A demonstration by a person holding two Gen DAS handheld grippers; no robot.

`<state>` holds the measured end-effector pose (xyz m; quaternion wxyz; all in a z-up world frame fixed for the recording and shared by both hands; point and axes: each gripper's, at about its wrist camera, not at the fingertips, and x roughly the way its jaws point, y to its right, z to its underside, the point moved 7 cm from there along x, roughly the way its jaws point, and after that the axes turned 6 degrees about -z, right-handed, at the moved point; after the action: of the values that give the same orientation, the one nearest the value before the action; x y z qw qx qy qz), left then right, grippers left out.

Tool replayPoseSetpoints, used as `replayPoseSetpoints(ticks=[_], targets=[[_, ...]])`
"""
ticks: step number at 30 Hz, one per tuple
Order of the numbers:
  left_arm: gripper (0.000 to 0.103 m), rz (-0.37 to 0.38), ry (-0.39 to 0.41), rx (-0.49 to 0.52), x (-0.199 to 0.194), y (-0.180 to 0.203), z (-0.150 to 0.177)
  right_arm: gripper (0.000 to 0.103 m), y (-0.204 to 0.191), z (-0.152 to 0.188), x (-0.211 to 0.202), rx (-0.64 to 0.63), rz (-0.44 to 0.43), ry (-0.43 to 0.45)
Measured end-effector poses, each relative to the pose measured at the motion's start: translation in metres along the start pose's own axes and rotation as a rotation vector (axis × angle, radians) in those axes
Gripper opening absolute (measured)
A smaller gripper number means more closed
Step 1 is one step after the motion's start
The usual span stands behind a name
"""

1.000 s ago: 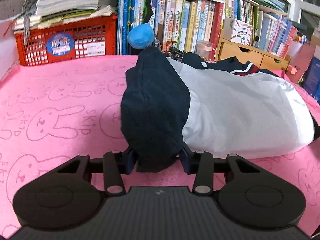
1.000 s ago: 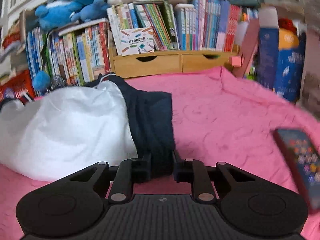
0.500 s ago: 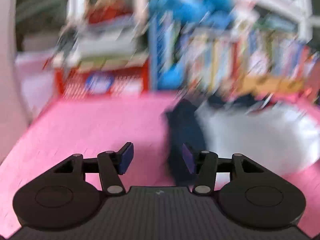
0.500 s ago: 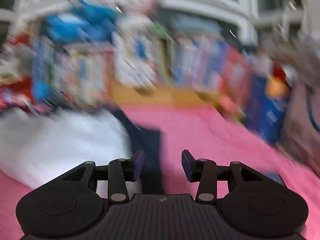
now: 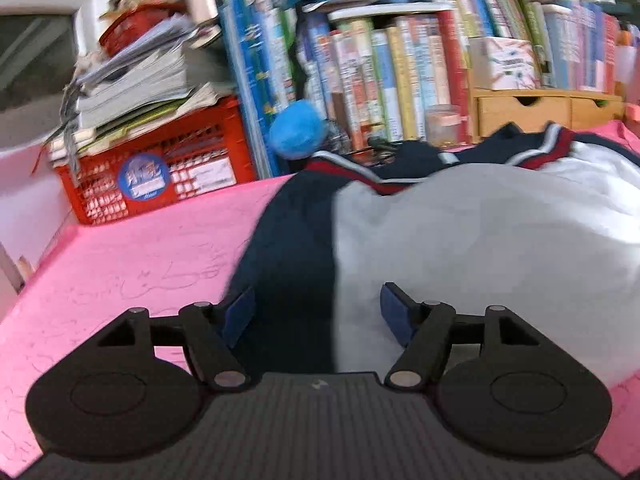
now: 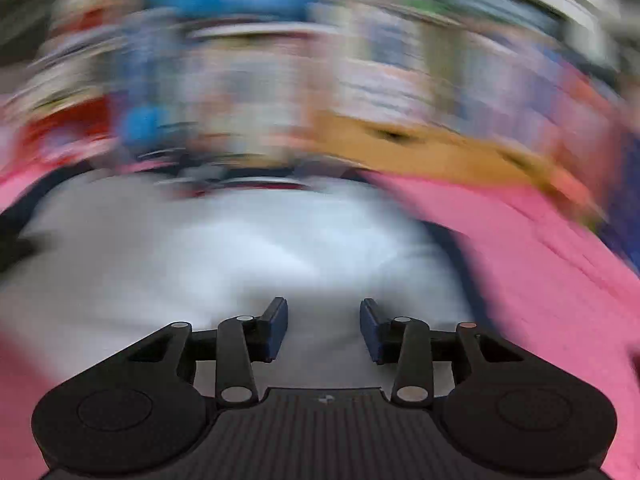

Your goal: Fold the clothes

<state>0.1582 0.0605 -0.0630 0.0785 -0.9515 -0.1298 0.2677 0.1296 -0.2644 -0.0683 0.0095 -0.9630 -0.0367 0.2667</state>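
A white top with navy sleeves and a red-and-white striped collar lies on the pink mat [image 5: 140,248]. In the left wrist view its navy sleeve [image 5: 288,248] lies flat along the left of the white body [image 5: 480,240]. My left gripper [image 5: 316,312] hovers at the seam between them, its jaws opening, and the pads touch no cloth. The right wrist view is badly blurred. My right gripper [image 6: 323,326] is over the white body [image 6: 240,248], its jaws closing with a clear gap and nothing pinched.
Behind the mat stand a red crate [image 5: 160,172] stacked with papers, a row of books [image 5: 380,80], wooden drawers [image 5: 528,110], a blue plush ball [image 5: 298,130] and a clear jar [image 5: 444,124]. Bare pink mat [image 6: 540,260] lies right of the garment.
Both grippers have let go of the navy sleeves they were shut on and opened. The left has shifted right toward the white body, and the right has swung left over it.
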Motion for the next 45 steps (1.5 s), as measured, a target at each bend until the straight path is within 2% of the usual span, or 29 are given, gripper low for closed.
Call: replayPoseSetpoints(ticks=[1, 3, 5, 6, 7, 9, 10, 11, 12, 14, 17, 18, 20, 21, 22, 23, 26, 30, 33, 36, 38, 42, 45], targets=[[0.07, 0.017, -0.01, -0.023, 0.002, -0.002, 0.0, 0.027, 0.025, -0.002, 0.002, 0.059, 0.031, -0.002], [0.07, 0.046, -0.012, -0.047, 0.001, -0.005, 0.001, 0.03, 0.053, -0.002, 0.0, 0.104, 0.069, -0.013], [0.068, 0.051, -0.009, -0.045, -0.006, -0.004, -0.004, 0.034, 0.055, -0.004, -0.009, 0.055, 0.178, -0.002], [0.068, 0.085, 0.007, -0.055, -0.012, -0.001, -0.01, 0.034, 0.052, -0.006, -0.015, 0.023, 0.221, 0.013], [0.069, 0.128, 0.04, -0.064, -0.018, 0.002, -0.019, 0.034, 0.044, -0.011, -0.022, 0.009, 0.2, 0.043], [0.085, 0.188, 0.125, -0.045, -0.024, 0.017, -0.043, 0.034, 0.014, -0.026, -0.029, -0.015, 0.074, 0.089], [0.087, 0.211, 0.163, -0.033, -0.026, 0.024, -0.054, 0.034, -0.008, -0.033, -0.026, -0.045, 0.006, 0.097], [0.087, 0.197, 0.181, -0.013, -0.018, 0.031, -0.061, 0.034, -0.03, -0.04, -0.024, -0.075, -0.061, 0.104], [0.086, 0.177, 0.177, 0.001, -0.006, 0.038, -0.067, 0.035, -0.051, -0.047, -0.02, -0.101, -0.123, 0.108], [0.085, 0.167, 0.119, 0.012, 0.024, 0.049, -0.068, 0.036, -0.086, -0.058, -0.001, -0.129, -0.212, 0.102], [0.083, 0.19, 0.039, 0.01, 0.049, 0.052, -0.05, 0.036, -0.102, -0.063, 0.047, -0.157, -0.221, 0.031], [0.082, 0.201, 0.017, 0.026, 0.053, 0.054, -0.043, 0.036, -0.103, -0.064, 0.064, -0.166, -0.207, 0.005], [0.083, 0.226, 0.037, 0.042, 0.047, 0.055, -0.045, 0.036, -0.084, -0.062, 0.093, -0.192, -0.062, -0.025], [0.084, 0.243, 0.052, 0.043, 0.044, 0.055, -0.045, 0.046, -0.07, -0.062, 0.106, -0.202, 0.022, -0.033], [0.084, 0.251, 0.049, 0.042, 0.043, 0.055, -0.044, 0.051, -0.052, -0.063, 0.115, -0.183, 0.076, -0.036], [0.084, 0.256, 0.048, 0.041, 0.042, 0.054, -0.044, 0.057, -0.035, -0.065, 0.119, -0.123, 0.083, -0.045], [0.086, 0.227, 0.056, 0.04, 0.04, 0.05, -0.042, 0.058, 0.0, -0.069, 0.126, -0.011, 0.101, -0.052], [0.088, 0.133, 0.044, 0.06, 0.05, 0.045, -0.041, 0.057, -0.008, -0.072, 0.103, 0.031, 0.025, 0.007], [0.094, 0.063, 0.038, 0.051, 0.059, 0.036, -0.044, 0.058, -0.051, -0.074, 0.074, -0.094, -0.107, 0.05], [0.096, 0.038, 0.022, 0.027, 0.062, 0.028, -0.043, 0.058, -0.091, -0.068, 0.064, -0.263, -0.156, 0.02], [0.098, 0.028, 0.016, 0.02, 0.063, 0.025, -0.042, 0.058, -0.104, -0.067, 0.077, -0.293, -0.155, -0.007], [0.102, 0.061, -0.042, -0.042, 0.073, 0.017, -0.038, 0.053, -0.108, -0.073, 0.133, -0.222, -0.141, -0.094], [0.103, 0.089, -0.093, -0.082, 0.083, 0.013, -0.034, 0.053, -0.103, -0.091, 0.158, -0.162, -0.161, -0.095]])
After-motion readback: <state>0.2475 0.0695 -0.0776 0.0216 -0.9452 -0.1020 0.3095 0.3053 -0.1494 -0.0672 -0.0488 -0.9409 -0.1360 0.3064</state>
